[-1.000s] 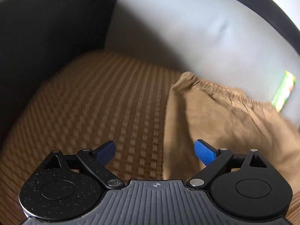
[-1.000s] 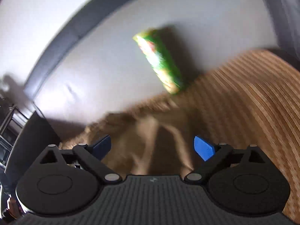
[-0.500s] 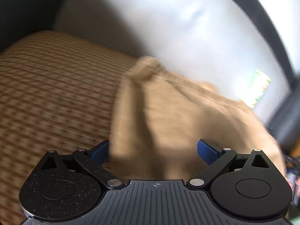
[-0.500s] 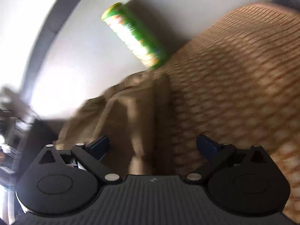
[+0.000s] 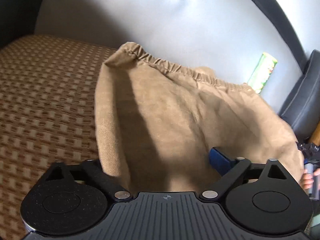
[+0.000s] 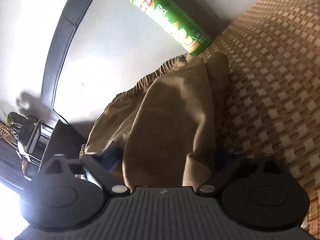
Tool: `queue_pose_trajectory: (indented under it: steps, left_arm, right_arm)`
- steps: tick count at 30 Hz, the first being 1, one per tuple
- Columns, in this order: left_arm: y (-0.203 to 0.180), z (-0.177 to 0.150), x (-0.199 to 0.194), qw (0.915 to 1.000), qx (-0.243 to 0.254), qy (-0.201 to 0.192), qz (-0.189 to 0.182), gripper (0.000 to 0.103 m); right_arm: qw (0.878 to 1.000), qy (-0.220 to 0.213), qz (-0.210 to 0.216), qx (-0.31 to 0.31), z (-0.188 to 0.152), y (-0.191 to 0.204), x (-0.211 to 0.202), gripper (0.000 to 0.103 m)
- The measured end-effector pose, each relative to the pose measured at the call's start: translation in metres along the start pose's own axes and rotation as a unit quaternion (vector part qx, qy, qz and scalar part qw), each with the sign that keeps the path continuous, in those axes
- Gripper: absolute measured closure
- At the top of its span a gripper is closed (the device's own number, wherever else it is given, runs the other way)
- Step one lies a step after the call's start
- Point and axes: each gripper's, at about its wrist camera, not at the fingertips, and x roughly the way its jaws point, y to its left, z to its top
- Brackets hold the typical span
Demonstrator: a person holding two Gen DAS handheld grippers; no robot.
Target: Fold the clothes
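Grasp step: tan shorts (image 5: 180, 120) on checkered sofa cushion (image 5: 44, 92), waistband toward backrest. Left hand-held gripper (image 5: 160, 160) and right hand-held gripper (image 6: 166, 158) closing, cloth between jaws; firm pinch unconfirmed. Next, likely: secure hems, lift, fold toward waistband.

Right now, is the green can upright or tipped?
Upright: the can stands on the sofa seat against the backrest, behind the shorts.

A home living room: a sofa with a pale backrest (image 5: 180, 20), dark leather trim (image 6: 58, 46) and a woven checked seat cover (image 5: 46, 100), a green snack can (image 6: 172, 18) leaning against it.
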Motion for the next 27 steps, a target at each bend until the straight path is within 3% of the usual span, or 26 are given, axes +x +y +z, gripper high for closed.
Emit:
queue_pose_trajectory:
  steps: [2,4,9,16,18,19,20,21,23,27]
  left_arm:
    - [-0.005,-0.002,-0.008,1.0000,-0.008,-0.004,-0.001,0.047]
    - [-0.010,-0.005,-0.016,0.9999,-0.013,-0.005,0.000,0.055]
    - [-0.021,-0.030,-0.041,0.9997,-0.020,0.014,-0.009,0.061]
    - [-0.042,-0.127,-0.103,0.9979,-0.020,0.049,-0.038,0.060]
    - [-0.040,-0.159,-0.109,0.9974,-0.036,0.048,-0.040,0.054]
    - [-0.039,-0.175,-0.111,0.9970,-0.045,0.048,-0.041,0.046]
    - [-0.037,-0.182,-0.115,0.9962,-0.066,0.041,-0.040,0.043]
    - [-0.035,-0.188,-0.118,0.9947,-0.089,0.033,-0.040,0.043]
    - [-0.044,-0.193,-0.140,0.9945,-0.102,0.007,-0.023,0.037]
    - [-0.063,-0.202,-0.197,0.9988,-0.020,-0.031,0.031,0.031]
  right_arm:
    - [1.000,0.004,0.001,0.015,-0.001,0.002,-0.005,0.049]
    - [1.000,0.008,-0.005,0.014,0.001,0.010,-0.011,0.059]
    - [0.999,0.025,-0.004,0.024,-0.005,0.026,-0.040,0.063]
    - [0.998,0.054,-0.003,0.026,-0.067,0.028,-0.117,0.063]
    - [0.998,0.057,-0.006,0.035,-0.097,0.019,-0.142,0.062]
    - [0.998,0.057,-0.015,0.033,-0.111,0.014,-0.152,0.060]
    - [0.998,0.057,-0.026,0.027,-0.123,0.009,-0.160,0.056]
    - [0.998,0.052,-0.037,0.028,-0.133,0.004,-0.166,0.046]
    - [0.997,0.020,-0.044,0.055,-0.143,-0.001,-0.179,0.041]
    - [0.997,-0.039,-0.052,0.034,-0.149,0.018,-0.226,0.039]
